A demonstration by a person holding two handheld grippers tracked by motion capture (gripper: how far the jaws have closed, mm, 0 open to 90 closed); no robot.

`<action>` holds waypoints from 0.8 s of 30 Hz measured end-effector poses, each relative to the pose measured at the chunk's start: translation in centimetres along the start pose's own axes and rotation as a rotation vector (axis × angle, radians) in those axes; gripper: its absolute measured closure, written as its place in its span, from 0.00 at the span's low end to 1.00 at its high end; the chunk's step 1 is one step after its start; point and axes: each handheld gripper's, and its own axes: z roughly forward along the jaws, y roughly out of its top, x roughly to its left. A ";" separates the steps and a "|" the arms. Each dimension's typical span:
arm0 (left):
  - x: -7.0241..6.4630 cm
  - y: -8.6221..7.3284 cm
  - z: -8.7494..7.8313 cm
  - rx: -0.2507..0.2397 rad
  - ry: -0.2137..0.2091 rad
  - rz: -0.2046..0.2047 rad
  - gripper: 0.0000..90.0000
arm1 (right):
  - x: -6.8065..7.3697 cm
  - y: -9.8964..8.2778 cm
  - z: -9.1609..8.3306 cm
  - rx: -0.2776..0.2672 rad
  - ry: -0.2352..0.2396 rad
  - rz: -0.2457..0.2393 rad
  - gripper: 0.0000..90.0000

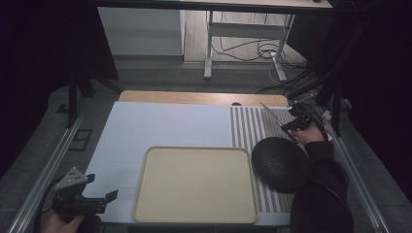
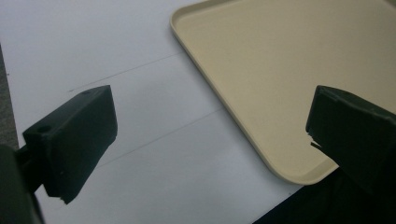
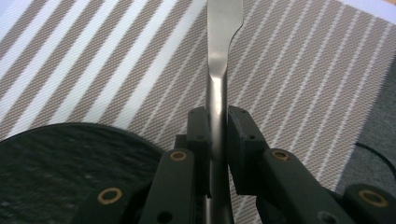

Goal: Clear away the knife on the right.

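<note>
While the right gripper (image 3: 218, 135) clamps a metal knife (image 3: 219, 56) — its tip cut off — the left gripper (image 2: 210, 135) gapes, holding nothing.

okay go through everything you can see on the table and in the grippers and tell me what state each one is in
Knife: clamped by its handle in the right gripper, blade out over the striped mat.
Right gripper: shut on the knife.
Left gripper: open, nothing between its jaws.
Tray: flat on the table, bare.
Black plate: on the striped mat, nothing on it.
</note>
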 end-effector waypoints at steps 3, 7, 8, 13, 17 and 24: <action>0.0 0.0 0.0 0.000 0.001 0.003 0.03 | 0.9 -0.1 -0.4 -0.012 0.012 -0.009 0.89; 0.0 0.0 0.0 -0.001 0.000 0.002 0.03 | 1.6 -0.2 -0.7 -0.015 0.016 -0.020 0.89; 0.0 0.0 0.0 0.000 0.001 0.003 0.03 | 1.9 -0.3 -0.8 -0.016 0.018 -0.021 0.89; -0.1 0.0 0.0 0.004 0.001 0.005 0.03 | 3.5 -0.6 -1.1 -0.009 0.031 -0.043 0.89; -0.1 0.0 0.0 0.005 0.002 0.007 0.03 | 4.8 -0.9 -1.2 -0.004 0.044 -0.067 0.89; -0.1 0.0 0.0 0.003 0.002 0.009 0.03 | 6.9 -1.5 -1.4 0.008 0.066 -0.101 0.89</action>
